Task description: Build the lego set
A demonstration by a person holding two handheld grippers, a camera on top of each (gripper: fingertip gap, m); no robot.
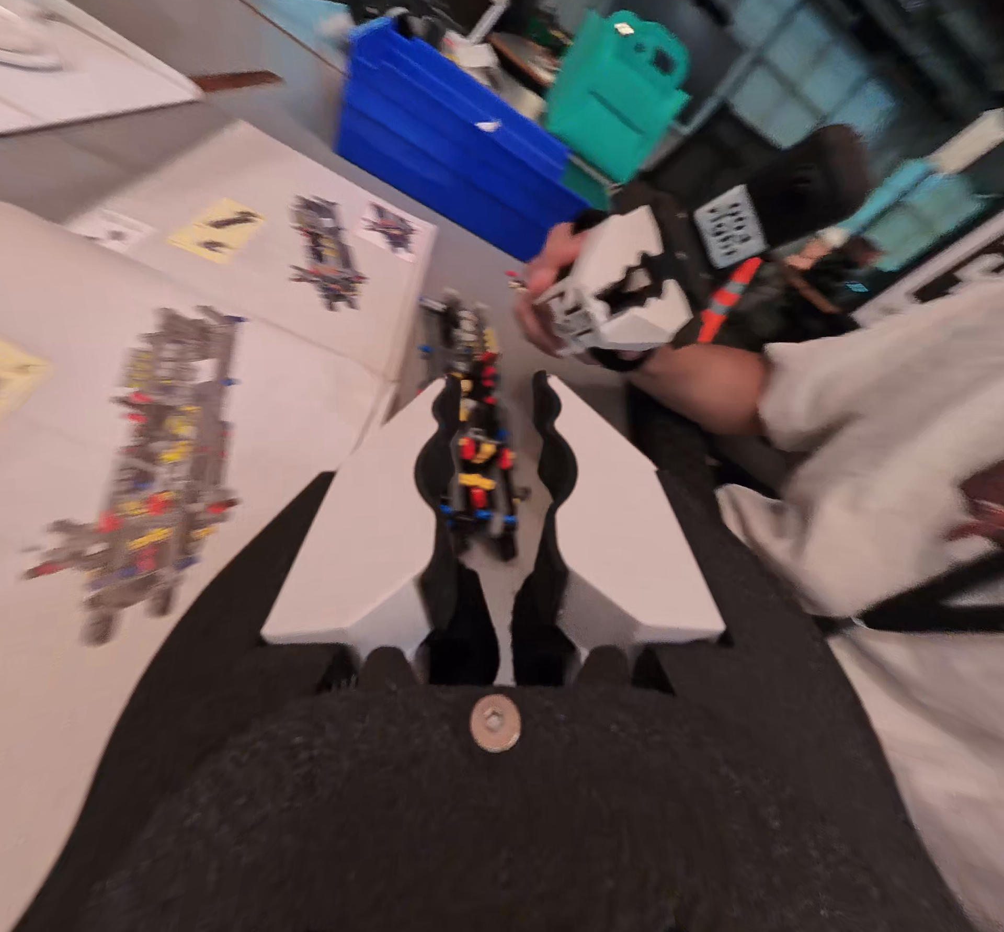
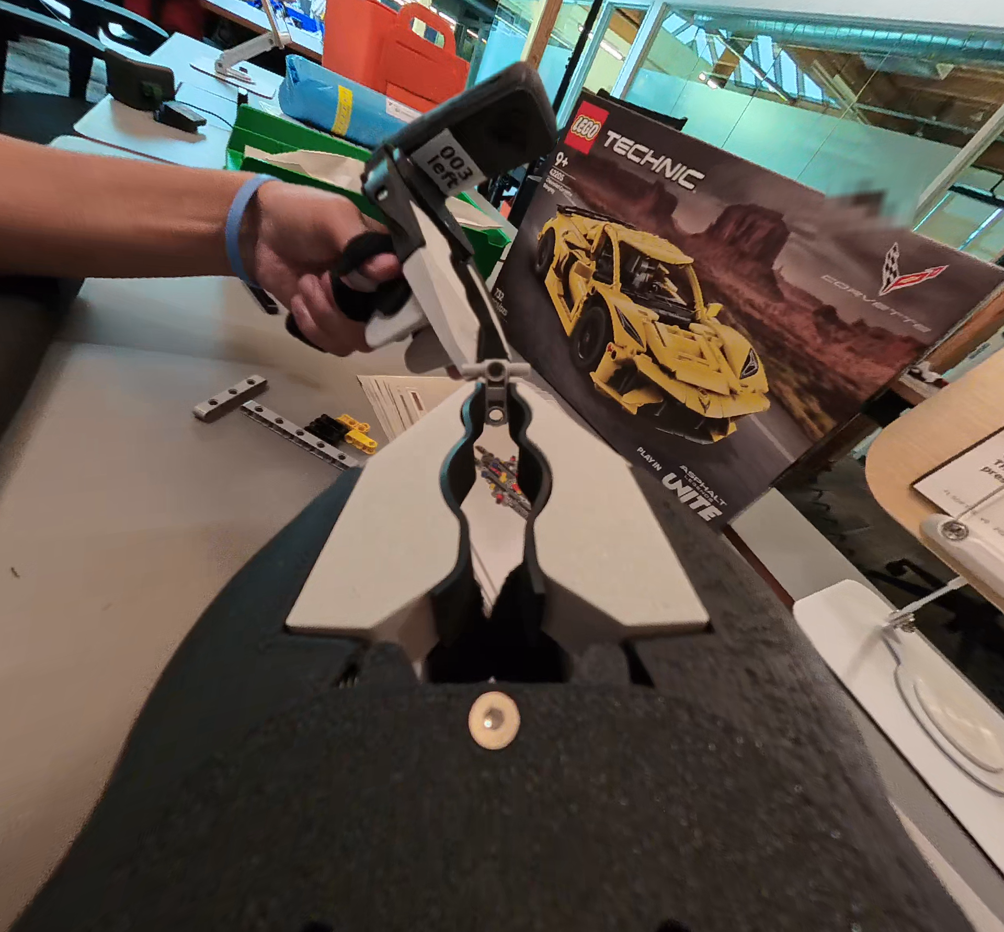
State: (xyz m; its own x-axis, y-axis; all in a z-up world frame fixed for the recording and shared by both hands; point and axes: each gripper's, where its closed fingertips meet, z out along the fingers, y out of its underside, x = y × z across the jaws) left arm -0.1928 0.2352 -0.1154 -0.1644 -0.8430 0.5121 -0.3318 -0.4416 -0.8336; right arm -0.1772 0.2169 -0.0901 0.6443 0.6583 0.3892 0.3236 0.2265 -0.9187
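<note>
My right gripper (image 2: 495,389) is shut on a small grey connector piece (image 2: 495,406) and holds it up above the table. A grey cross pin (image 2: 494,370) sits at the piece's top. My left gripper (image 1: 494,381) is open and empty. It hovers over the partly built lego chassis (image 1: 478,460), which is black with yellow, red and blue parts and lies on the table. In the right wrist view the left gripper (image 2: 486,357) is held by a hand, and its tips are right beside the grey piece. The right gripper also shows in the left wrist view (image 1: 576,313).
An open instruction booklet (image 1: 190,362) lies left of the chassis. Loose grey beams (image 2: 231,398) and black and yellow pieces (image 2: 342,430) lie on the table. The lego box (image 2: 706,297) stands behind. A blue bin (image 1: 445,145) and a teal bag (image 1: 614,91) stand at the back. About 4 cm separates my left fingertips from my right.
</note>
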